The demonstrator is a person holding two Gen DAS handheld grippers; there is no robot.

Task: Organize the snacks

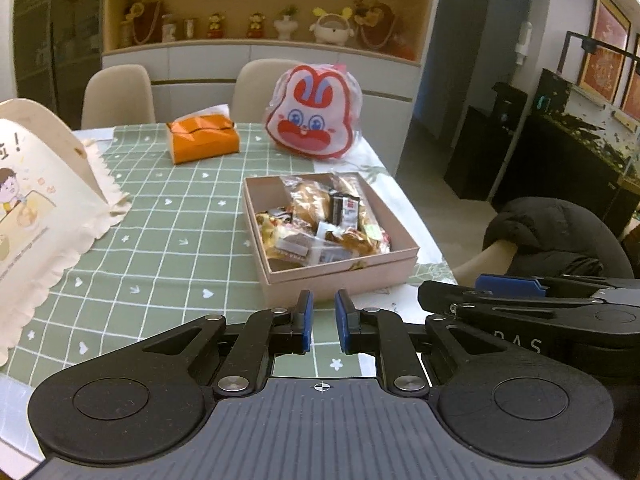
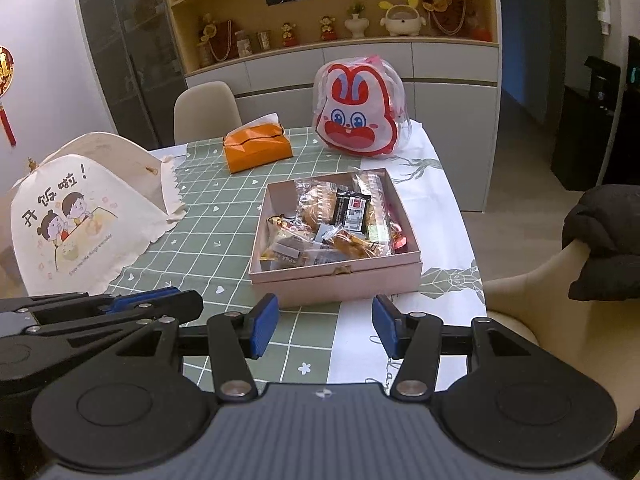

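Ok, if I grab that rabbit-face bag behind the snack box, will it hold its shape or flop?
The rabbit-face bag looks like thin clear plastic with crinkled edges, so it will probably sag and feel slippery. It stands propped upright, so a push would likely tip it. It bulges, so it probably holds contents, which are unclear.

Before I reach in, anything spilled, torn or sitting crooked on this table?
Nothing has spilled. The wrapped snacks lie heaped loosely inside the pink box, none on the tablecloth. One flaw: a small scuffed or torn spot on the box's near wall at the rim. Both grippers hover short of the box, holding nothing.
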